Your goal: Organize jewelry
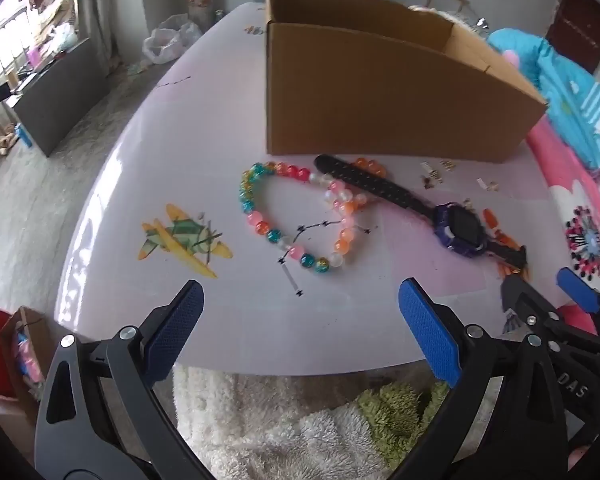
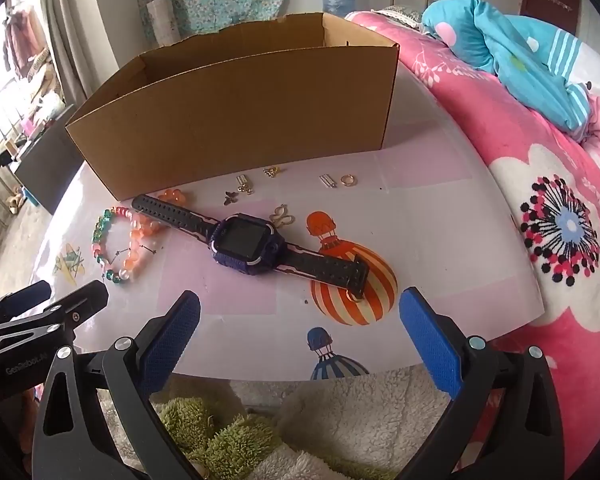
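A colourful bead necklace (image 1: 260, 224) lies looped on the white table (image 1: 204, 128), in front of an open cardboard box (image 1: 380, 96). A purple watch with a black strap (image 1: 456, 226) lies to its right, its strap over some beads. Small gold charms (image 2: 246, 188) and a gold ring (image 2: 347, 179) lie near the box (image 2: 236, 128). My left gripper (image 1: 300, 300) is open and empty at the table's near edge, short of the necklace (image 2: 118, 246). My right gripper (image 2: 300, 308) is open and empty, short of the watch (image 2: 246, 242).
A pink floral bedspread (image 2: 540, 208) with a blue blanket (image 2: 512, 52) borders the table on the right. White and green fluffy fabric (image 1: 300, 420) lies below the near edge. The table bears plane (image 1: 180, 240) and balloon stickers (image 2: 352, 284). Floor and furniture lie at left.
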### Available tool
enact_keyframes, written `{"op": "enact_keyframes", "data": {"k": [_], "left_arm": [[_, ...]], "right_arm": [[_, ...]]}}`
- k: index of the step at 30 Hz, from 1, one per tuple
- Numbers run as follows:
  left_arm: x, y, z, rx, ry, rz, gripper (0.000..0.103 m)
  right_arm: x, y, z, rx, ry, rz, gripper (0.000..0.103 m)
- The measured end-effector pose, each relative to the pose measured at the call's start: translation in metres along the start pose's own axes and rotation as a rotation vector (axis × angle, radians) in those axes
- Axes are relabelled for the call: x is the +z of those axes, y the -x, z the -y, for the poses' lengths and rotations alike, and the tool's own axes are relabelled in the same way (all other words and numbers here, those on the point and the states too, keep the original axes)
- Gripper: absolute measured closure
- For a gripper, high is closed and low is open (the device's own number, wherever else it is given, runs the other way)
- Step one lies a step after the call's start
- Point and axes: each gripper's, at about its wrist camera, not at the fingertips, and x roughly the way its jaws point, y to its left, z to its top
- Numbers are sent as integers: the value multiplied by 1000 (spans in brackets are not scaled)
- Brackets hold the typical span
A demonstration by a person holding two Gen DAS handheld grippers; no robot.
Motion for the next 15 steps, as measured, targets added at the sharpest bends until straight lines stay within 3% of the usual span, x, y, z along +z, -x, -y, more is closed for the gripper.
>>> {"op": "enact_keyframes", "data": {"k": [4, 10, 15], "left_arm": [[4, 8, -10, -145, 13, 62, 8], [24, 0, -10, -273, 28, 63, 9], [33, -2, -5, -262, -23, 92, 9]], "right_arm": [[1, 1, 2, 5, 23, 18, 6], [4, 9, 7, 48, 47, 40, 6], [12, 4, 28, 119, -18, 6, 9]]}}
